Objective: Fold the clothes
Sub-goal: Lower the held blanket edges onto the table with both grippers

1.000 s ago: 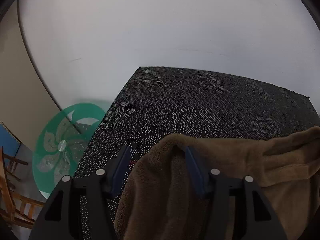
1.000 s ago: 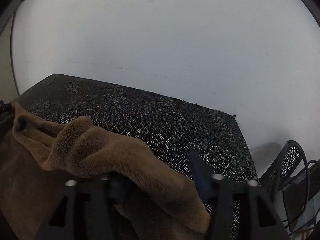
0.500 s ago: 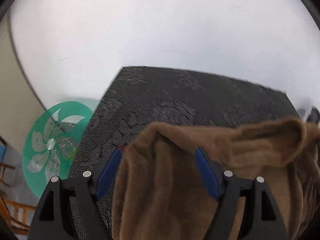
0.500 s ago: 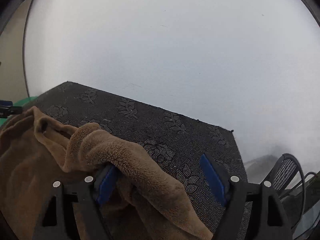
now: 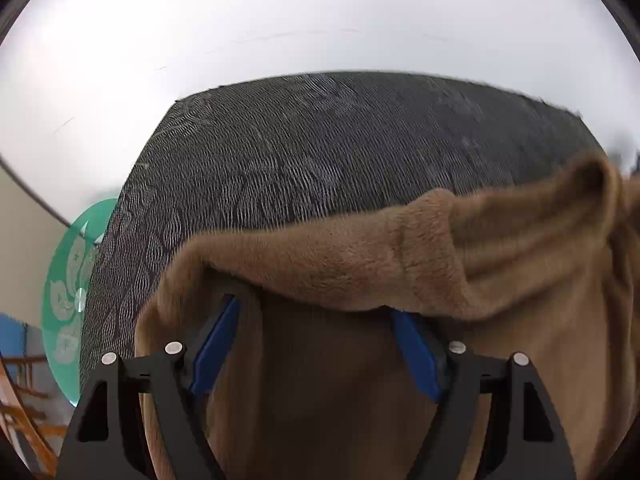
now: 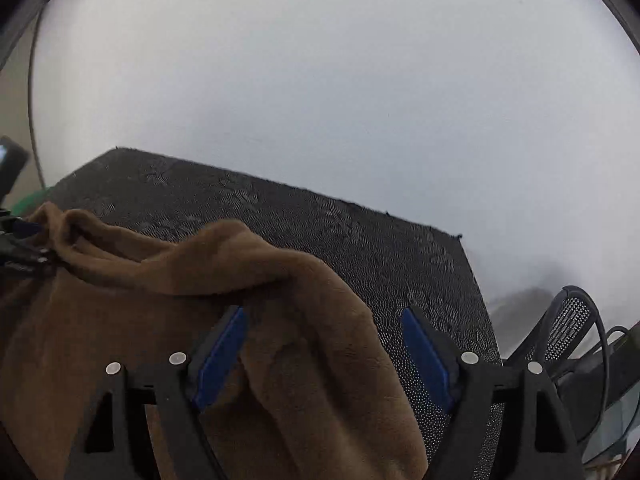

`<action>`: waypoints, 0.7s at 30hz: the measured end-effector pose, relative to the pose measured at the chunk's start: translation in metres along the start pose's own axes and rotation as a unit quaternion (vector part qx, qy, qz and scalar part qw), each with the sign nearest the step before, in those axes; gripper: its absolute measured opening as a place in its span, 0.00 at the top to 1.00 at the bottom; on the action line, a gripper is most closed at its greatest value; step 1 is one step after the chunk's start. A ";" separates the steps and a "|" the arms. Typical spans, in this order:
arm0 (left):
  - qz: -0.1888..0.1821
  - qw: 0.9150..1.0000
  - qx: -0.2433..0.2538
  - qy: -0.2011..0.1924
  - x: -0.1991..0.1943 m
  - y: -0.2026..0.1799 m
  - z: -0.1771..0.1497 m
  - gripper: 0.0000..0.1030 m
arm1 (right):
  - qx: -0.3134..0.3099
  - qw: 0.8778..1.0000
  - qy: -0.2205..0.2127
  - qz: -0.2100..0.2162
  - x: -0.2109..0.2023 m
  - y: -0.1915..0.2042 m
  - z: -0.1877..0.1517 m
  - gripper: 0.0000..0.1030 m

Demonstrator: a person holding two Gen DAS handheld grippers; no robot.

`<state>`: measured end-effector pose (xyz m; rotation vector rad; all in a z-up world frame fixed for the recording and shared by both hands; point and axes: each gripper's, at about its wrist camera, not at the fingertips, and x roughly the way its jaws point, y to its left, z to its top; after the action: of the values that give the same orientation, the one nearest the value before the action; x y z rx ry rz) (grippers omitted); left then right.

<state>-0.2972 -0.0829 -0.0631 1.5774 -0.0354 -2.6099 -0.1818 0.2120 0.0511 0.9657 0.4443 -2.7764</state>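
Nearest me, left gripper [image 5: 316, 340]: blue fingers [image 5: 216, 344] spread wide, just finished opening further. The brown fleece garment [image 5: 360, 264] lies draped over and between them, not pinched. Right gripper [image 6: 324, 344]: equally wide. A fold of the same fleece [image 6: 280, 280] fills the left part of its gap, lying by the left finger [image 6: 220, 356]; the right finger [image 6: 428, 356] stands clear of it. Neither has a hold.

Fleece is heaped on the near part of the black embossed mat [image 5: 320, 152], mostly bunched, so I judge folding barely begun. It reads thick, soft, light, floppy: it'll sag and won't keep a crease unless flattened. Pile should grip well, not slippery. I'd take the ribbed hem band [image 5: 424, 256], one gripper at each end, single layer if possible.

Beyond the mat, white tabletop [image 5: 280, 32].

View differences: left wrist shows a green patterned disc [image 5: 68, 300] off the mat's left edge and that hem band. Right wrist shows the mat's right far corner [image 6: 456, 236], a black mesh chair [image 6: 568, 320] past it, and the left gripper's tip at the fleece's far left.
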 end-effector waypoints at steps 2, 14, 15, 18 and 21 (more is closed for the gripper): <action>0.005 1.000 -0.015 0.001 0.010 -0.001 0.015 0.22 | -0.005 0.999 0.009 0.044 -0.002 0.010 0.004 0.21; -0.001 1.000 -0.031 -0.004 0.030 0.005 0.033 0.21 | 0.013 0.983 0.155 0.100 0.135 0.037 0.020 0.21; -0.003 1.000 -0.027 -0.005 0.029 0.007 0.031 0.21 | 0.018 0.983 0.154 0.101 0.137 0.035 0.020 0.21; -0.017 0.999 -0.028 -0.009 0.018 0.014 0.022 0.21 | 0.027 0.983 0.148 0.106 0.139 0.031 0.019 0.21; -0.040 0.998 -0.041 -0.019 -0.001 0.030 0.009 0.21 | 0.022 0.984 0.142 0.104 0.128 0.030 0.016 0.21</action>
<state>-0.3029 -0.1125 -0.0562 1.5339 0.1323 -2.6644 -0.2833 0.1707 -0.0238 1.3424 0.2980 -2.4815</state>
